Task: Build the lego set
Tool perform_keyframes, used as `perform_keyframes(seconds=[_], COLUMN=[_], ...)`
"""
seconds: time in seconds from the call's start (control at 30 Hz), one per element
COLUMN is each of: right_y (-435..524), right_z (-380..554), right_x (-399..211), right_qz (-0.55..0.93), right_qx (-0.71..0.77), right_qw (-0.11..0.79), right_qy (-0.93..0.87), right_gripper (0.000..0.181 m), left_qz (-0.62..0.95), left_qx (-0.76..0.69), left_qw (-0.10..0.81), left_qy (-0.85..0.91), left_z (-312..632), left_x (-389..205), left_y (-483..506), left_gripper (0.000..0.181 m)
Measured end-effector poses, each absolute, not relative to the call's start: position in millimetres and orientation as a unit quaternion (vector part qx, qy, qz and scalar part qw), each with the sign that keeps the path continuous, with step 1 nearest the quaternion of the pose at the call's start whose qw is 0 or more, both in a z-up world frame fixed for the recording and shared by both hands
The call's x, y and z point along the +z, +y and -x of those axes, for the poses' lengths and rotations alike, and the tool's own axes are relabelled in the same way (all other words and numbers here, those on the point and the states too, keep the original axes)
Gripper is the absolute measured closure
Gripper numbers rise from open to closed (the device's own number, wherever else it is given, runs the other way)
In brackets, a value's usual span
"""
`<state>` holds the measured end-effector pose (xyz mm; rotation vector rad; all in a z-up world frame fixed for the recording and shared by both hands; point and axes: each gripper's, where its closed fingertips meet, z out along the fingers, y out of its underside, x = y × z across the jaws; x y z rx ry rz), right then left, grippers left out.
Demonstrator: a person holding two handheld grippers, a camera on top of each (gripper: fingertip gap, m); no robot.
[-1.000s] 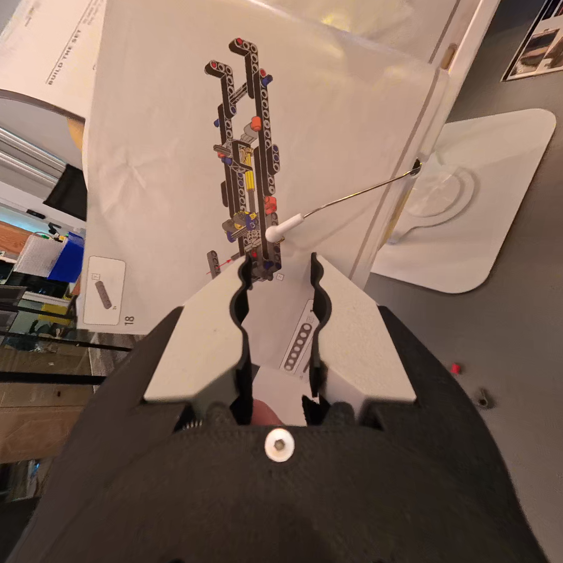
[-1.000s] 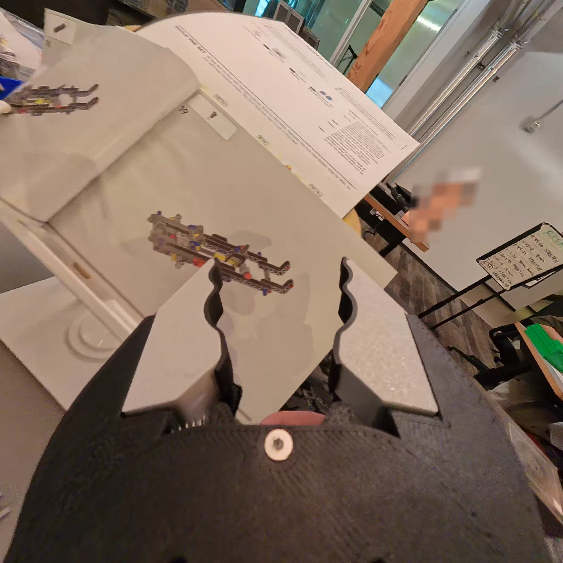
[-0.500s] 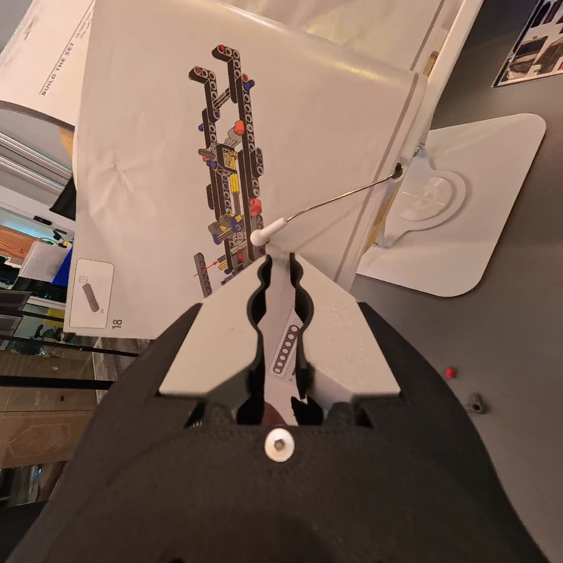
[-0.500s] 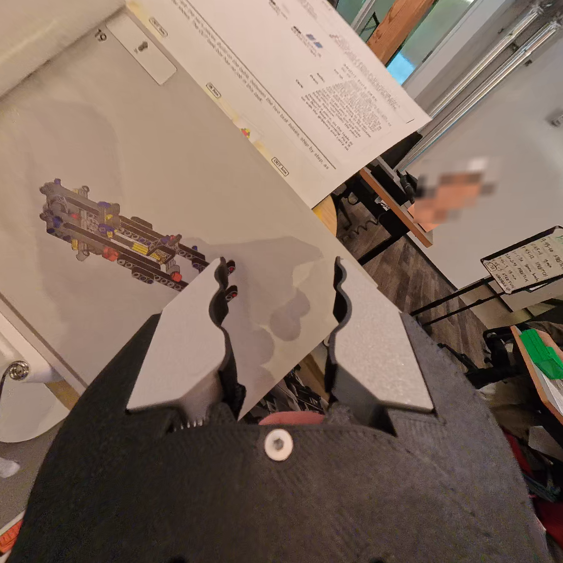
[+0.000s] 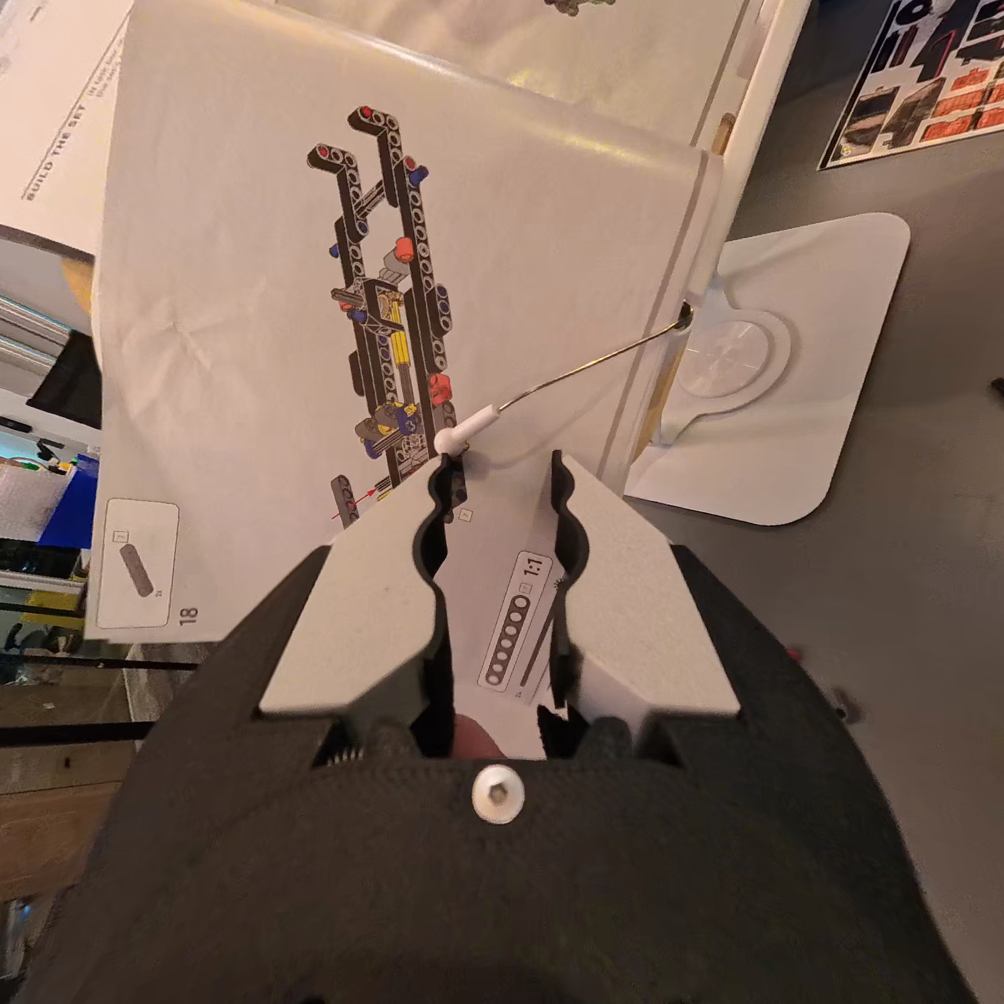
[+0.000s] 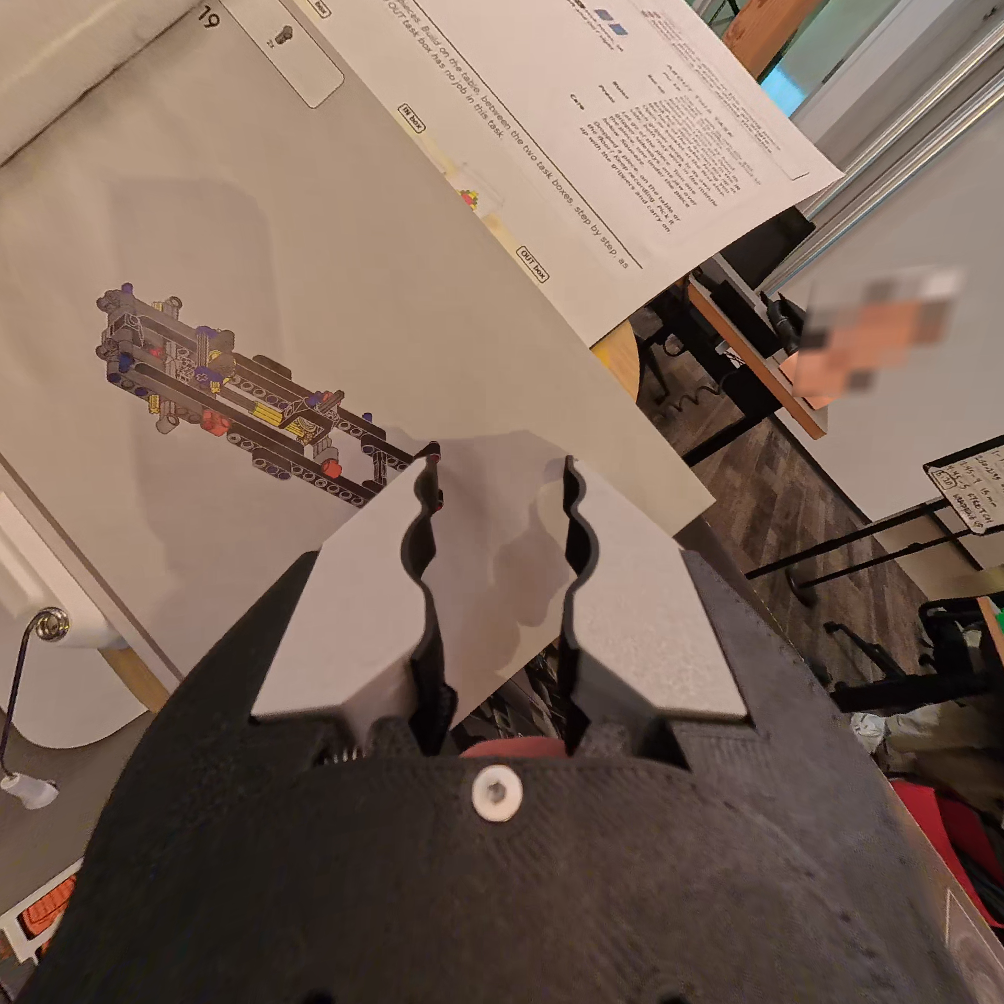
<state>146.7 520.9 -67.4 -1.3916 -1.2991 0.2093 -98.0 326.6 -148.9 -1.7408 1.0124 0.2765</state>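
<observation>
The open instruction booklet stands on a white stand. Its left page point(image 5: 244, 326) with a drawing of a black beam frame fills the left wrist view. A wire page holder with a white tip point(image 5: 453, 437) rests on that page. My left gripper point(image 5: 500, 460) is open and empty, its fingertips just below the white tip, close to the page. The right page point(image 6: 326, 271) fills the right wrist view. My right gripper point(image 6: 499, 460) is open and empty at that page's lower corner; the fingers cast shadows on the paper. No loose bricks show between the jaws.
The stand's white base point(image 5: 788, 407) lies on the grey table. A small red piece point(image 5: 796, 650) and a small dark piece point(image 5: 842, 709) lie on the table to the right. A printed sheet point(image 6: 597, 108) stands behind the booklet. A second wire holder point(image 6: 24, 706) hangs low. One gripper's finger ends stand about 35 centimeters off the other's.
My left gripper narrowed almost shut near the white tip half a second ago and has opened again. My right gripper moved in toward the right page's lower corner, jaws slightly narrower.
</observation>
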Motion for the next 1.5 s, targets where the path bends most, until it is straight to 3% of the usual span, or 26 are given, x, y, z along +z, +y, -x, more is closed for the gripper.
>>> perform_keyframes(seconds=[0.27,0.37,0.6,0.7,0.77,1.0,1.2,1.27,1.5], right_y=[519,517,518,518,524,540,543,541,539], right_z=[-145,-144,-145,-145,-146,-139,-140,-141,-139], right_x=[-70,-71,-71,-69,-61,-48,-48,-48,-51], right_qz=[0.592,0.59,0.586,0.586,0.588,0.595,0.598,0.59,0.585], right_qx=[0.084,0.082,0.068,0.073,0.077,0.111,0.112,0.106,0.099], right_qw=[0.567,0.564,0.569,0.571,0.586,0.568,0.554,0.564,0.574], right_qy=[-0.567,-0.572,-0.573,-0.57,-0.552,-0.558,-0.568,-0.568,-0.564], right_gripper=[0.151,0.159,0.181,0.181,0.141,0.123,0.129,0.148,0.161], left_qz=[0.724,0.707,0.691,0.686,0.687,0.694,0.696,0.695,0.698], left_qx=[0.122,0.142,0.165,0.178,0.172,0.166,0.167,0.171,0.177], left_qw=[0.529,0.549,0.527,0.504,0.496,0.488,0.496,0.498,0.5], left_qy=[0.425,0.423,0.466,0.493,0.502,0.503,0.492,0.489,0.481], left_z=[95,95,93,90,86,84,86,86,88], left_x=[-152,-142,-132,-139,-142,-147,-148,-149,-155], left_y=[324,325,331,334,333,331,330,329,324], left_gripper=[0.171,0.17,0.148,0.15,0.156,0.168,0.169,0.17,0.172])
